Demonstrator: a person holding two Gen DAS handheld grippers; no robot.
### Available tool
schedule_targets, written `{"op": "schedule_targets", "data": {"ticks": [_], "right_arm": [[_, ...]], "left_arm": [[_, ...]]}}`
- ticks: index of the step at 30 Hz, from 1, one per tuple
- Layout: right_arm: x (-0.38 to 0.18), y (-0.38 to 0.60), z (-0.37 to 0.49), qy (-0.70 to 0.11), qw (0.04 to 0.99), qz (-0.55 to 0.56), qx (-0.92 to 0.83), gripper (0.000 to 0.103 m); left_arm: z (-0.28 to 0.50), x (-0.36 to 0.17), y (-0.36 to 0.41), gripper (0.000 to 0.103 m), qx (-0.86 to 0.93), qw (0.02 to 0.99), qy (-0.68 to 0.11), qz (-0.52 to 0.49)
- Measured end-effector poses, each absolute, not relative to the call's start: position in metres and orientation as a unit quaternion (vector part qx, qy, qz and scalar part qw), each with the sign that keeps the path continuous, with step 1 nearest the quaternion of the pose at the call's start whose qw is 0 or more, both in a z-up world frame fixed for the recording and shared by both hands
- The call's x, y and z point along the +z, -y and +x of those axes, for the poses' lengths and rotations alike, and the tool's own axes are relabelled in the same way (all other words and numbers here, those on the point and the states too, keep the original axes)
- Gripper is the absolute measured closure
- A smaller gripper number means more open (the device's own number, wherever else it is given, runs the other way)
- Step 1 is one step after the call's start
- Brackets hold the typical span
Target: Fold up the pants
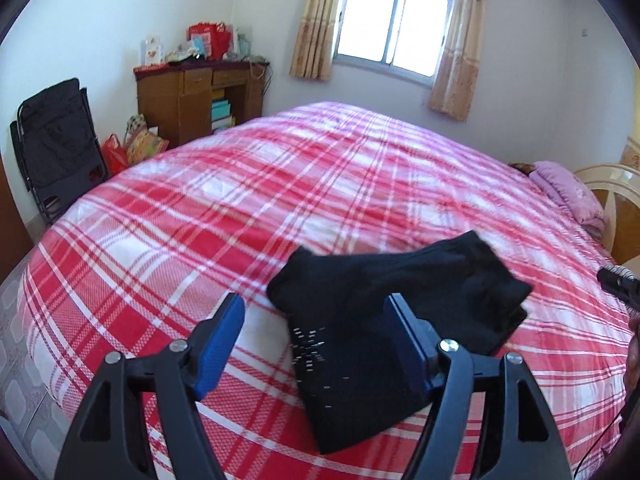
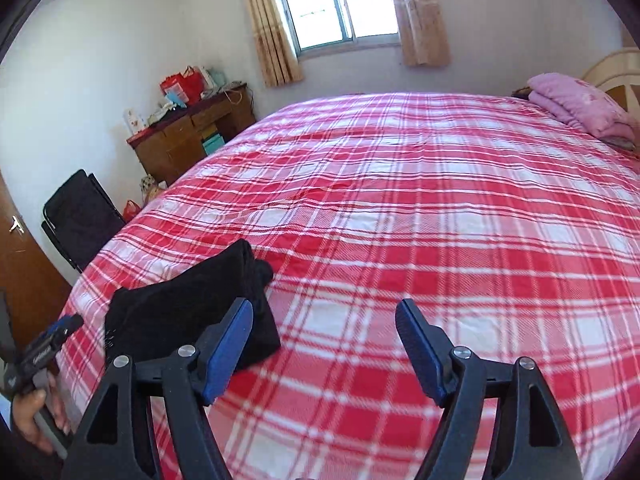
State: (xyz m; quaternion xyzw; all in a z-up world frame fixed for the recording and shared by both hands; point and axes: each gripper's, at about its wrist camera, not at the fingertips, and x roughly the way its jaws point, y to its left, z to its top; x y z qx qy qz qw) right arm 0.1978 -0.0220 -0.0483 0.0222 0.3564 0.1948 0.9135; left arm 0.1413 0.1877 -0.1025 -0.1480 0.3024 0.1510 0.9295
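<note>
The black pants (image 1: 440,276) lie in a folded, slightly rumpled bundle near the front of the bed with the red plaid cover (image 1: 320,168). My left gripper (image 1: 315,300) hovers over them, open, its blue pads clear of the cloth; its right finger (image 1: 404,340) overlaps the bundle in the picture. In the right wrist view the pants (image 2: 180,312) sit at lower left. My right gripper (image 2: 324,312) is open over bare plaid to their right, with nothing between its fingers. A hand (image 2: 36,412) holds the left gripper (image 2: 60,330) at the left edge.
A folded pink blanket (image 2: 580,104) lies by the headboard (image 2: 616,76) at the far right of the bed. A wooden desk (image 1: 192,100) with bags and boxes and a black folded chair (image 1: 56,140) stand beyond the bed's left side. A curtained window (image 1: 392,24) is on the far wall.
</note>
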Motion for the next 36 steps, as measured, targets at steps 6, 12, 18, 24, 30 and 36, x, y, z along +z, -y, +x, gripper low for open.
{"op": "schedule_targets", "data": {"ticks": [6, 12, 18, 24, 30, 36], "right_arm": [[-0.020, 0.070, 0.123, -0.307, 0.934, 0.028, 0.179, 0.021], [0.003, 0.081, 0.087, -0.264, 0.950, -0.011, 0.167, 0.021], [0.015, 0.083, 0.069, -0.240, 0.955, -0.024, 0.171, 0.021], [0.020, 0.079, 0.052, -0.222, 0.960, -0.041, 0.168, 0.021], [0.028, 0.079, 0.044, -0.207, 0.963, -0.045, 0.167, 0.021], [0.031, 0.083, 0.042, -0.203, 0.965, -0.043, 0.161, 0.020]], "left_arm": [[0.124, -0.067, -0.157, 0.022, 0.129, 0.948, -0.263, -0.124], [0.111, -0.047, -0.132, 0.021, 0.117, 0.957, -0.253, -0.083], [0.098, -0.033, -0.117, 0.009, 0.120, 0.963, -0.233, -0.055], [0.094, -0.027, -0.103, 0.009, 0.103, 0.969, -0.222, -0.041], [0.091, -0.025, -0.097, 0.009, 0.098, 0.970, -0.218, -0.038], [0.086, -0.019, -0.095, 0.005, 0.096, 0.973, -0.207, -0.036]]}}
